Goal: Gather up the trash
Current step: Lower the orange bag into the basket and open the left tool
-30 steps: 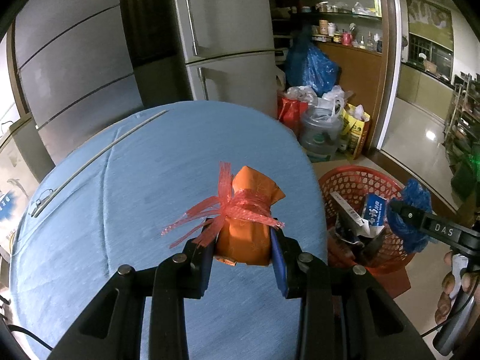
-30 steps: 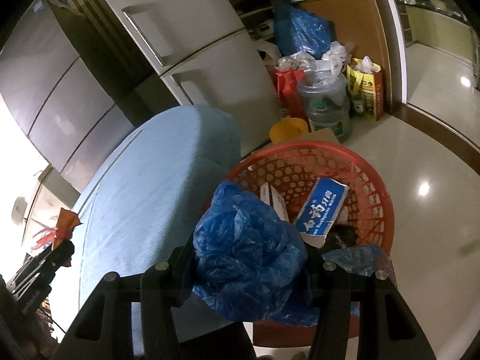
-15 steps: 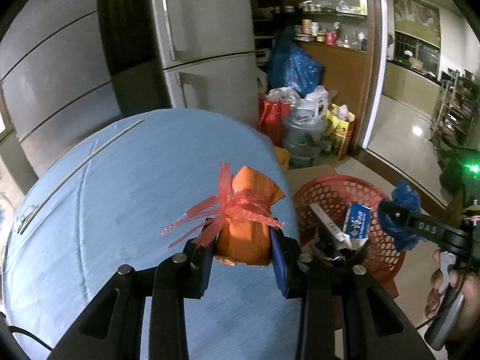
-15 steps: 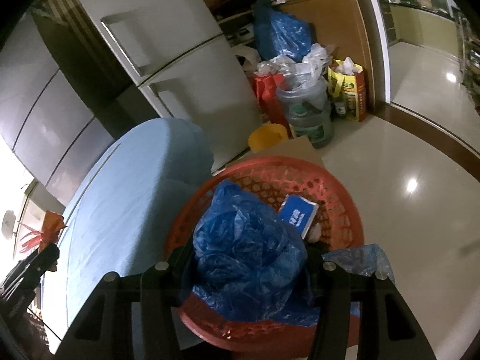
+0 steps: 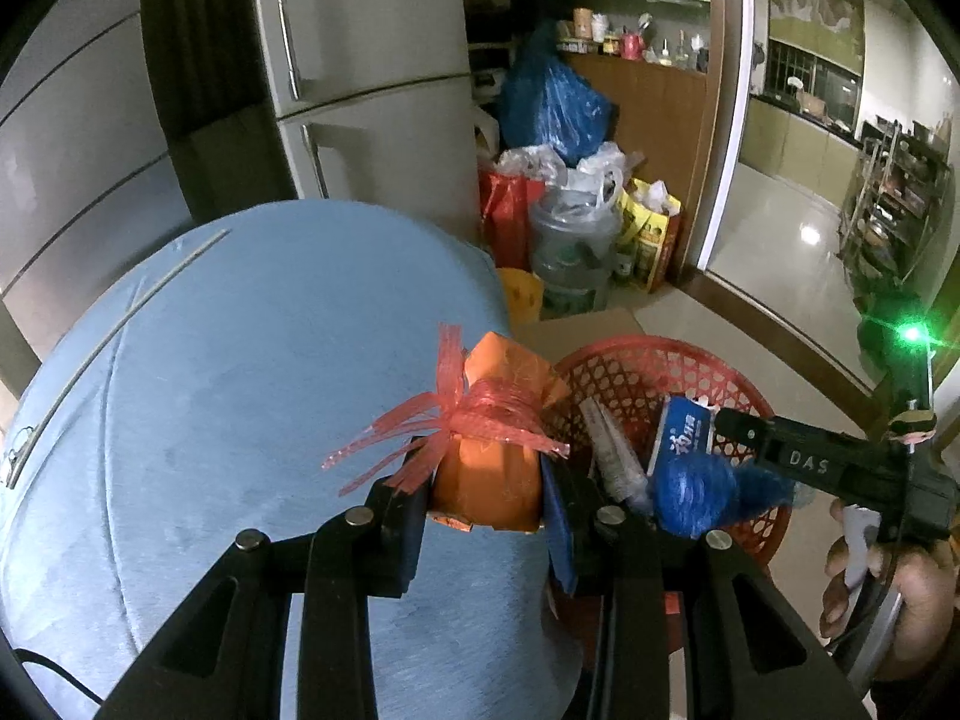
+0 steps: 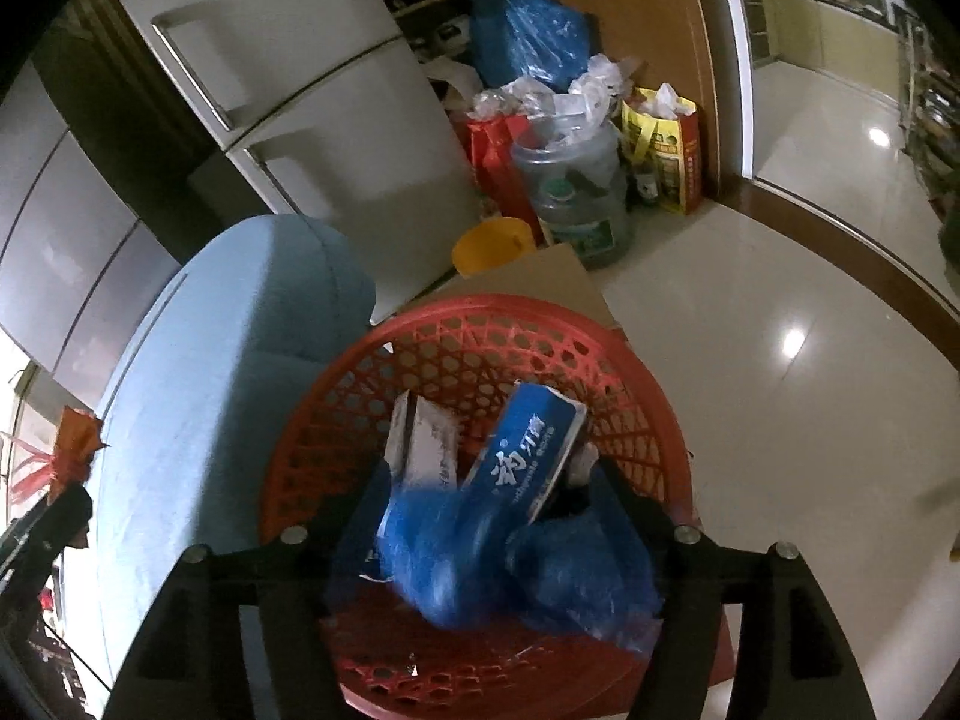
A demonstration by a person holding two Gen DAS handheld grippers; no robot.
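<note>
Between the pads of the left gripper: an orange packet tied round with red net strip, pinched from both sides, pressed firmly, raised clear of the blue cloth-covered table underneath. Off to the right of those fingers and lower down: the red basket, standing just beside the table edge, not yet under the packet.

Between the fingers of the right gripper: a crumpled blue plastic bag, blurred, jaws opening around it, pads apparently no longer pressing; whether already falling free or only slipping, hard to tell from the blur. Directly beyond and below those fingertips: the basket's inside, holding a blue toothpaste box and a white carton leaning against each other.

Further out from both pairs of fingers: a fridge, bags and a large water jug on the floor, none of it in hand.

Progress, as a judgement: well under way. Two boxes already binned; blue bag being let go over the basket; orange packet lifted but not yet carried across and dropped. Nothing else loose visible on the shown part of the table, so possibly the last item, though the rest of the table hidden.
</note>
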